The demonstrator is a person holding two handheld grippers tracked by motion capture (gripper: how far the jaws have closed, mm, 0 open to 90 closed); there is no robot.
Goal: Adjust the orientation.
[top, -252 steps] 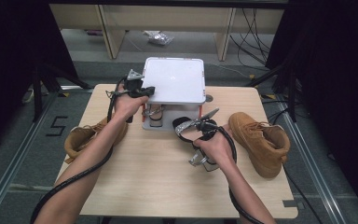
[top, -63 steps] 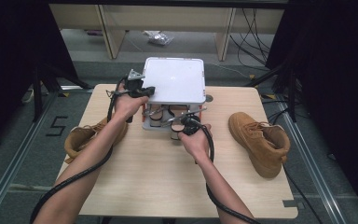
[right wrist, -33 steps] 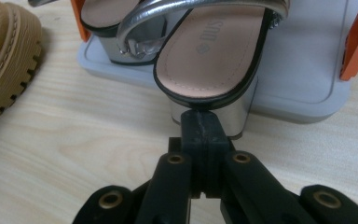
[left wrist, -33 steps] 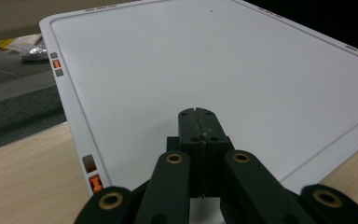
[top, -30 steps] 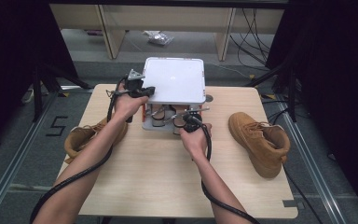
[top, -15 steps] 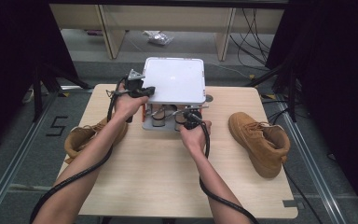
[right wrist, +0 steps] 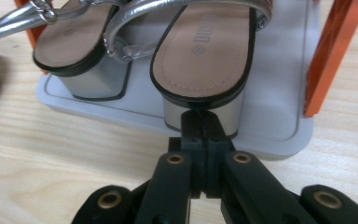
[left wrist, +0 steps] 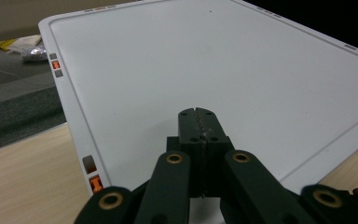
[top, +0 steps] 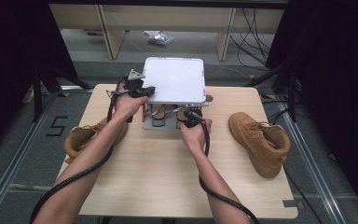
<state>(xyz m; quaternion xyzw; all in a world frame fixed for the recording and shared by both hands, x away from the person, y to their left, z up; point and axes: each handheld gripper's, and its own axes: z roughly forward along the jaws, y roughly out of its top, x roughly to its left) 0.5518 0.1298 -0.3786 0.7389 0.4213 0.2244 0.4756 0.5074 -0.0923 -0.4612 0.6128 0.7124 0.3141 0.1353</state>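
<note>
A small rack with a white top shelf (top: 172, 79) (left wrist: 214, 60) and orange posts (right wrist: 331, 51) stands at the table's far middle. On its grey lower tray (right wrist: 279, 126) a pair of silver block-heel sandals sits side by side, the left sandal (right wrist: 70, 39) next to the right sandal (right wrist: 203, 51). My left gripper (top: 147, 89) (left wrist: 198, 114) is shut and lies over the near left corner of the top shelf. My right gripper (top: 189, 114) (right wrist: 200, 116) is shut, its tip right at the right sandal's heel, with nothing between its jaws.
A tan boot (top: 261, 140) lies on the table's right side. Another tan boot (top: 81, 137) lies at the left edge, partly under my left forearm. Cables trail from both grippers over the near half of the wooden table (top: 168, 177).
My right hand has moved from the middle of the table up to the rack's front, creeping a little closer in the last second. The left hand has stayed on the top shelf.
</note>
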